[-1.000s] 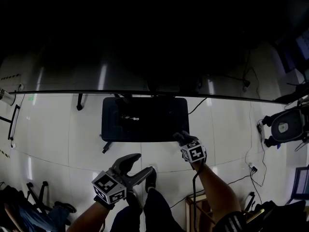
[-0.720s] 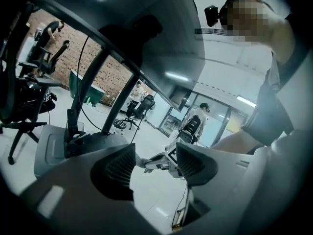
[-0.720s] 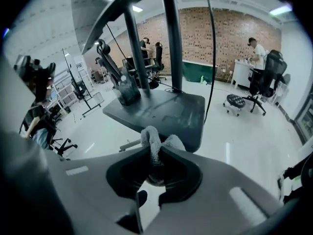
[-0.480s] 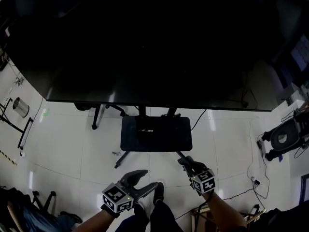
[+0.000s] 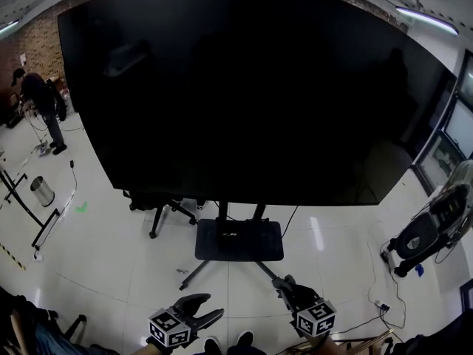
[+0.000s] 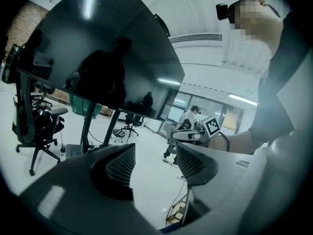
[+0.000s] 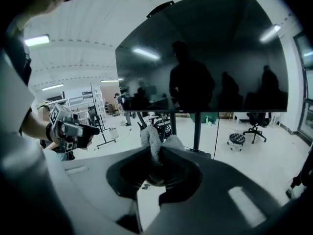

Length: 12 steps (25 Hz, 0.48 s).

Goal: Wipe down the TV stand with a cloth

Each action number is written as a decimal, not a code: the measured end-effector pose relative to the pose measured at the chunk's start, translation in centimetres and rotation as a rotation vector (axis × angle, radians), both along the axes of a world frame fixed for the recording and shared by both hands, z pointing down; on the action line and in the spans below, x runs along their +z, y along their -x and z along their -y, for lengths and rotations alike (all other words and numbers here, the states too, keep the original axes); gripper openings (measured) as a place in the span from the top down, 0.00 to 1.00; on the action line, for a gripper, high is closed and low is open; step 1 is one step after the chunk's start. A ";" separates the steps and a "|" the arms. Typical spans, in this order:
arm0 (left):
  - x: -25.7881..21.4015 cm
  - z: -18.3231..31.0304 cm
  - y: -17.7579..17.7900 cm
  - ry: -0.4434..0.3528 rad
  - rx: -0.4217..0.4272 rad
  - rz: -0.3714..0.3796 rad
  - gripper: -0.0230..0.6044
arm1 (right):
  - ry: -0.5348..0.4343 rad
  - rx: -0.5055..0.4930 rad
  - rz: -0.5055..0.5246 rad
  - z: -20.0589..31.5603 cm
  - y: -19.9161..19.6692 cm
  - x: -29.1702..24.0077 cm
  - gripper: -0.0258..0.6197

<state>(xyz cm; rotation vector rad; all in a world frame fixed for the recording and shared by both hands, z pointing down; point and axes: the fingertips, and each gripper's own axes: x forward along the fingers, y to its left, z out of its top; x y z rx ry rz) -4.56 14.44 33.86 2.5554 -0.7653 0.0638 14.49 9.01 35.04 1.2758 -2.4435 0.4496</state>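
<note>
In right gripper (image 7: 155,156) | cloth (image 7: 152,140) pinched lengthwise, tip beyond fingers (image 7: 182,174)

One screen (image 5: 244,87) is counted on one TV stand (image 5: 239,240), and one cloth (image 7: 152,140) is seen. Two grippers are counted: the left gripper (image 5: 209,307) and the right gripper (image 5: 287,285). In the head view, one bin (image 5: 42,191), one office chair (image 5: 159,204) and one distant person (image 5: 41,98) are counted.

My right claw (image 7: 155,166) is clamped on a grey cloth (image 7: 150,140) that bunches upward. Ahead I see the dark TV (image 7: 205,53) on its stand (image 7: 197,131), and my left claw (image 7: 80,129) at far left.
</note>
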 end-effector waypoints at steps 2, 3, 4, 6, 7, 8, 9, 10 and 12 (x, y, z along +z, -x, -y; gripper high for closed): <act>-1.0 -1.8 -0.1 -0.015 0.007 0.013 0.51 | -0.032 -0.005 -0.006 -2.6 0.4 -1.9 0.89; -1.4 -2.5 -0.2 -0.024 0.007 0.019 0.51 | -0.051 -0.012 -0.015 -3.8 0.6 -2.7 0.89; -1.7 -3.1 -0.3 -0.031 0.003 0.020 0.51 | -0.067 -0.018 -0.018 -4.9 0.7 -3.4 0.89; -2.3 -4.4 -0.9 -0.035 -0.011 0.008 0.51 | -0.081 -0.020 0.015 -7.1 0.7 -4.2 0.89; -2.5 -5.1 -1.3 -0.036 -0.018 0.003 0.51 | -0.079 -0.020 0.045 -8.2 0.6 -4.5 0.89; -2.7 -6.1 -1.7 -0.039 -0.022 0.002 0.51 | -0.075 -0.021 0.071 -9.3 0.4 -4.6 0.89; -2.9 -7.1 -2.3 -0.042 -0.025 0.004 0.51 | -0.071 -0.023 0.091 -10.5 0.2 -4.7 0.89; -3.1 -8.1 -2.9 -0.046 -0.029 0.007 0.51 | -0.070 -0.026 0.105 -11.7 -0.2 -4.9 0.89; -3.9 -9.9 -4.1 -0.050 -0.051 0.009 0.51 | -0.077 -0.036 0.123 -13.9 -1.3 -5.5 0.89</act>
